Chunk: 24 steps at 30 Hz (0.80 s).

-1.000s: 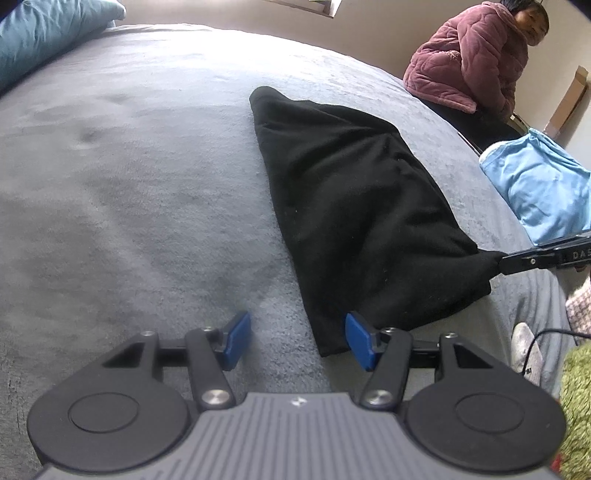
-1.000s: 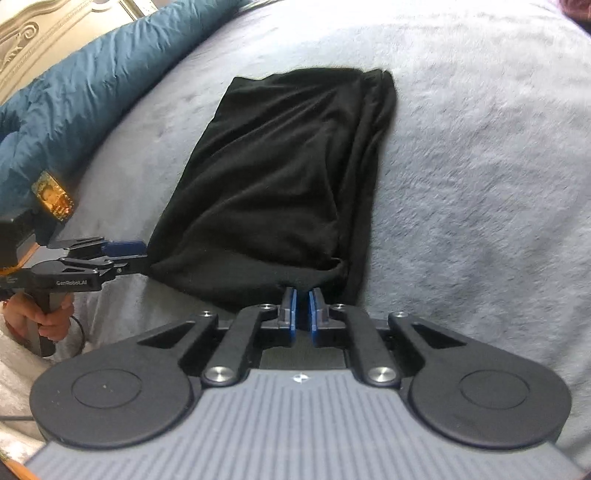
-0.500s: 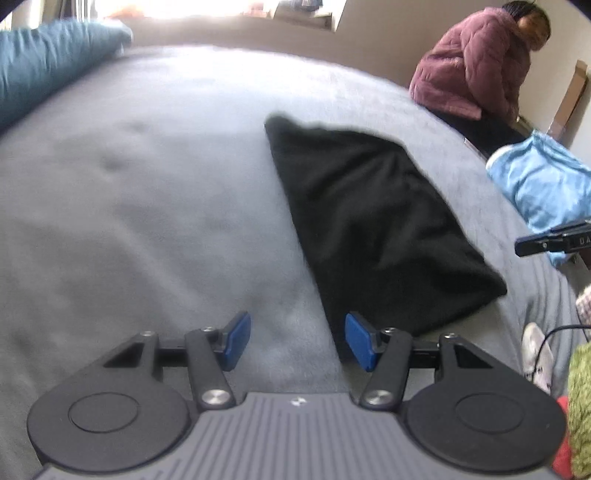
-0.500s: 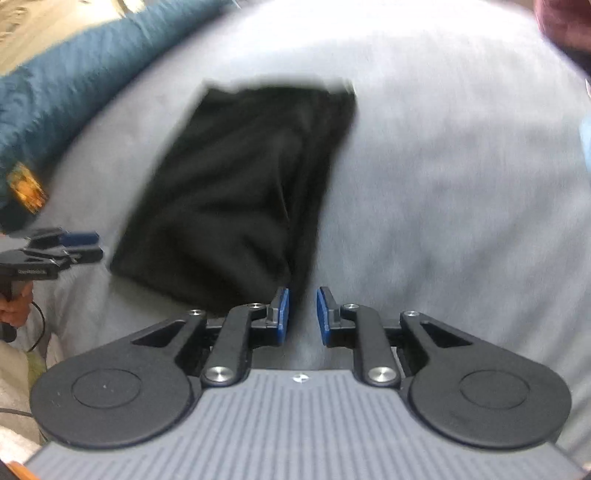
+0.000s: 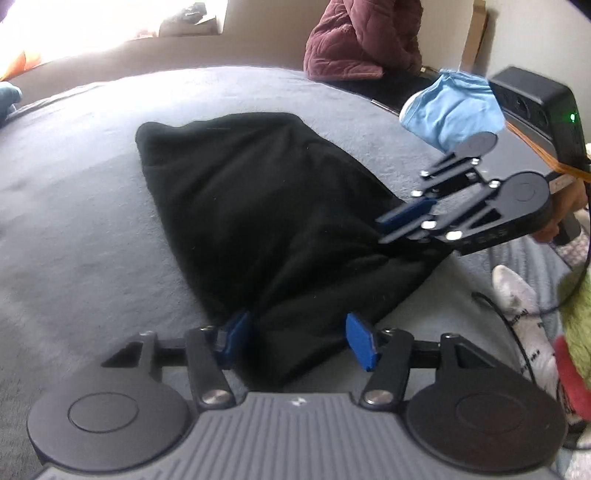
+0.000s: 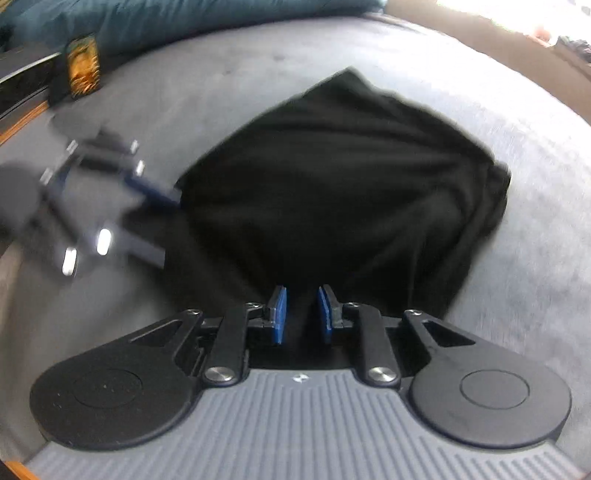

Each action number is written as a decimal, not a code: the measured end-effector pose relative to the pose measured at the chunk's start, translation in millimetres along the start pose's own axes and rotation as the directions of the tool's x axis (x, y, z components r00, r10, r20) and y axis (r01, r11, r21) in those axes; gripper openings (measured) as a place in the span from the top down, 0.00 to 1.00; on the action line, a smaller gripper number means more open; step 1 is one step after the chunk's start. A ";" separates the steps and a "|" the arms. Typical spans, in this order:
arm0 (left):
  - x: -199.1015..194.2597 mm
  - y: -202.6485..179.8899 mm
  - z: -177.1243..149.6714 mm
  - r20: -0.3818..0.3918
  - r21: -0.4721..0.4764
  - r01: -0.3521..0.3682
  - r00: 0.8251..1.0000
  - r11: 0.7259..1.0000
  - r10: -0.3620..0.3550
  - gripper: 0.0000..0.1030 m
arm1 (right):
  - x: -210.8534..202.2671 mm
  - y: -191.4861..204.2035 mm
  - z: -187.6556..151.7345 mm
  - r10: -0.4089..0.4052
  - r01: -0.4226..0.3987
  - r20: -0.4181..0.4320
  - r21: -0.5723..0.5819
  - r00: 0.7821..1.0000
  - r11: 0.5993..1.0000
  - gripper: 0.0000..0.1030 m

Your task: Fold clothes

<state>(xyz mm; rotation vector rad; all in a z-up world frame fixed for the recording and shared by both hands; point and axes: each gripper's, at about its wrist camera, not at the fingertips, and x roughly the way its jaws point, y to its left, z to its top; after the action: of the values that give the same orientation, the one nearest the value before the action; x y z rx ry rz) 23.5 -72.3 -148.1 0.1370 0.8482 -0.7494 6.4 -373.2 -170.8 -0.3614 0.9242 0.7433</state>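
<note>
A: What is the task's thing, and where does it lie?

B: A black garment (image 5: 266, 206), folded into a long, roughly tapering bundle, lies on the grey bed cover (image 5: 74, 221). In the left wrist view it is narrow and rounded at its far end and widens toward the camera. Its surface is matte and soft, with shallow creases running lengthwise. In the right wrist view a doubled edge shows along the right side of the garment (image 6: 491, 206).

A: How does its near end look?

B: Bunched. In the left wrist view the cloth gathers into two lobes with a deep fold between them, and the near corner reaches between the two blue pads.

A: How do the jaws of the left gripper (image 5: 297, 338) stand?

B: Well apart. The cloth lies between them, the left pad touching or just beside its edge; the right pad is clear of it. No grip shows.

A: And the right gripper (image 6: 302, 314)?

B: Its jaws stand a narrow gap apart, over the near edge of the garment. Dark cloth shows in the gap, but the pads do not press on it. From the left wrist view the same gripper (image 5: 402, 221) reaches in from the right, its tips at the garment's right side.

A: What else is in view?

B: A light blue cloth (image 5: 454, 107) beyond the right gripper, a person in a maroon padded jacket (image 5: 362, 40) seated at the bed's far edge, and a teal quilt (image 6: 184, 18) at the far side in the right wrist view, which is blurred.
</note>
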 end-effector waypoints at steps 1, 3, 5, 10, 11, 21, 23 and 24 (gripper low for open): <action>-3.5 2.6 1.1 -0.006 -0.008 0.005 1.000 1.000 -0.005 0.42 | -5.7 -4.2 -1.7 0.012 -0.012 -0.035 0.004 0.999 1.000 0.82; -11.8 6.4 6.1 -0.010 -0.012 0.018 1.000 1.000 -0.018 0.42 | -17.2 -13.2 -1.4 0.038 -0.036 -0.096 0.024 0.995 0.999 0.82; -21.9 8.4 13.5 -0.002 -0.001 0.036 0.999 0.999 -0.036 0.41 | -30.2 -20.7 10.8 0.039 -0.037 -0.075 0.025 0.996 0.999 0.82; -16.3 -11.9 35.7 0.063 0.065 0.128 0.989 0.990 -0.132 0.39 | -26.7 -29.5 52.1 0.016 -0.015 0.048 -0.022 0.999 1.000 0.82; -9.6 -17.6 37.9 0.060 0.082 0.139 0.988 0.987 -0.144 0.39 | -19.0 -27.8 57.0 0.018 -0.015 0.052 -0.050 0.998 0.999 0.82; 19.0 -27.2 6.9 -0.018 0.069 0.152 0.988 0.986 -0.151 0.38 | 9.4 -79.1 41.0 -0.166 0.139 -0.138 -0.189 0.976 0.972 0.83; 19.5 -27.4 7.1 -0.019 0.063 0.158 0.987 0.985 -0.157 0.37 | -0.5 -86.4 49.9 -0.181 0.163 -0.112 -0.150 0.977 0.975 0.83; 20.6 -28.1 8.5 -0.019 0.066 0.159 0.987 0.985 -0.158 0.36 | -4.8 -86.8 57.2 -0.147 0.137 -0.078 -0.112 0.986 0.984 0.83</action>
<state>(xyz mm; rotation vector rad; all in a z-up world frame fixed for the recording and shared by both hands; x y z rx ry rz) 19.4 -107.7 -152.4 0.1360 0.8540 -0.9279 100.1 -403.0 -136.7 -0.5513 0.9315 0.6510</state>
